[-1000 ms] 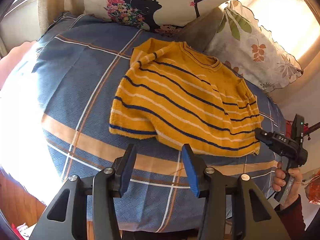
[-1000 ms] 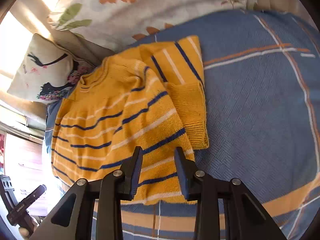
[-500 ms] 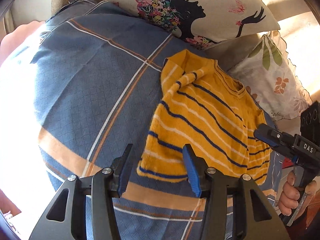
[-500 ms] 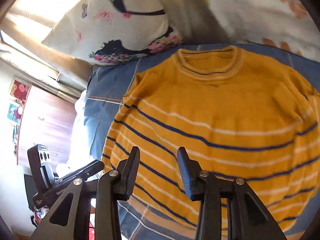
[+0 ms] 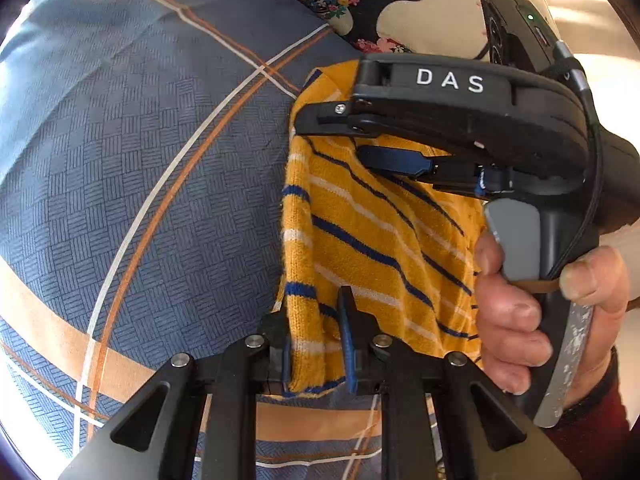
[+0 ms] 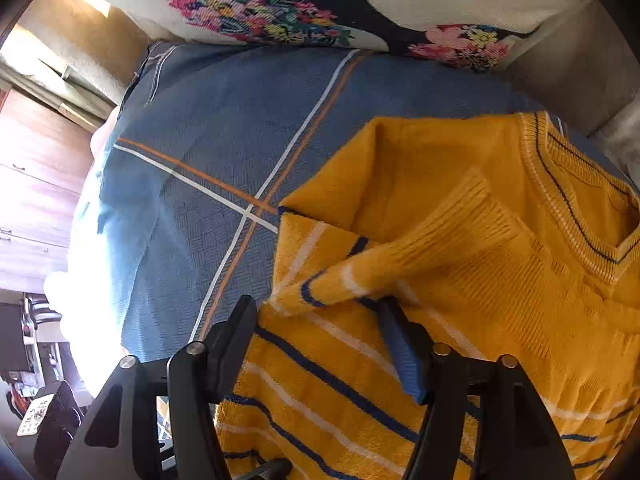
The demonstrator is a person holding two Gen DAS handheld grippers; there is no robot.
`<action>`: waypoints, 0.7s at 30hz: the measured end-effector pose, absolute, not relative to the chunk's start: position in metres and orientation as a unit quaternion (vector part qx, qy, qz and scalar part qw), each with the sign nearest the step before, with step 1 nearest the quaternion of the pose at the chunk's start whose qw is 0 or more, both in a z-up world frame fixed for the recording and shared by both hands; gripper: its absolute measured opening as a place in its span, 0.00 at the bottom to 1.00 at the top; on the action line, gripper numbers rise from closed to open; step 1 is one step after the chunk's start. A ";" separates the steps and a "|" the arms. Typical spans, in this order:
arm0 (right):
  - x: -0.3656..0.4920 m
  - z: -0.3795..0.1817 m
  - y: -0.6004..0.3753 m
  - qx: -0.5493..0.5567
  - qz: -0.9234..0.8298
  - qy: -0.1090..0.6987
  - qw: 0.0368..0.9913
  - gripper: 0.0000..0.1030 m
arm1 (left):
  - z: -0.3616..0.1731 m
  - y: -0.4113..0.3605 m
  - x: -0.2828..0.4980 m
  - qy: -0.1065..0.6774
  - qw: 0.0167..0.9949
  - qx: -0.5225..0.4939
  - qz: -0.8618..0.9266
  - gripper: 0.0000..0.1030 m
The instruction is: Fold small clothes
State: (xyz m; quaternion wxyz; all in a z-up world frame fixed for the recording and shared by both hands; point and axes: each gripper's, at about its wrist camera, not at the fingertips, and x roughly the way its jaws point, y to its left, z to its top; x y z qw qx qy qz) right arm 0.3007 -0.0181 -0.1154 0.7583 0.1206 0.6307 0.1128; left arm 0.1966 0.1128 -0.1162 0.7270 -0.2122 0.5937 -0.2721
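Observation:
A small yellow sweater (image 5: 360, 240) with navy and white stripes lies on the blue plaid bedcover (image 5: 140, 160). My left gripper (image 5: 314, 344) is shut on the sweater's bottom hem corner. My right gripper (image 5: 332, 136), held in a hand, hovers open over the sweater's left edge near the folded sleeve. In the right wrist view the sweater (image 6: 460, 280) fills the lower right, its sleeve cuff folded over the chest, and my right gripper (image 6: 316, 336) stands open around the left edge of the sweater by the sleeve.
A white pillow (image 6: 360, 4) with a floral silhouette print lies at the head of the bed, close behind the sweater. Wooden furniture (image 6: 36, 168) stands off the bed's left side. The bedcover (image 6: 224, 140) lies bare left of the sweater.
My left gripper moved forward and closed on the sweater's hem corner. My right gripper swung in over the sweater's left edge, close to the left gripper, jaws still open.

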 end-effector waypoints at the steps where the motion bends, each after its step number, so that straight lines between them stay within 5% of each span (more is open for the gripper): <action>1: 0.301 -0.116 -0.011 0.100 0.107 0.634 0.759 0.73 | -0.117 0.116 0.197 0.596 0.721 -0.221 -0.274 0.18; 8: 0.292 -0.119 0.036 -0.047 0.045 0.621 0.781 0.71 | -0.101 0.138 0.178 0.591 0.726 -0.219 -0.276 0.18; 9: 0.289 -0.117 0.035 -0.049 0.037 0.613 0.788 0.66 | -0.097 0.143 0.173 0.588 0.731 -0.217 -0.270 0.18; 11: 0.282 -0.112 0.030 -0.057 0.016 0.595 0.802 0.33 | -0.088 0.154 0.163 0.580 0.743 -0.217 -0.255 0.18; 13: 0.277 -0.105 0.016 -0.025 0.027 0.586 0.810 0.17 | -0.080 0.163 0.154 0.574 0.750 -0.226 -0.239 0.20; 21: 0.236 -0.047 -0.098 0.162 0.074 0.525 0.832 0.13 | -0.042 0.170 0.120 0.546 0.784 -0.216 -0.202 0.28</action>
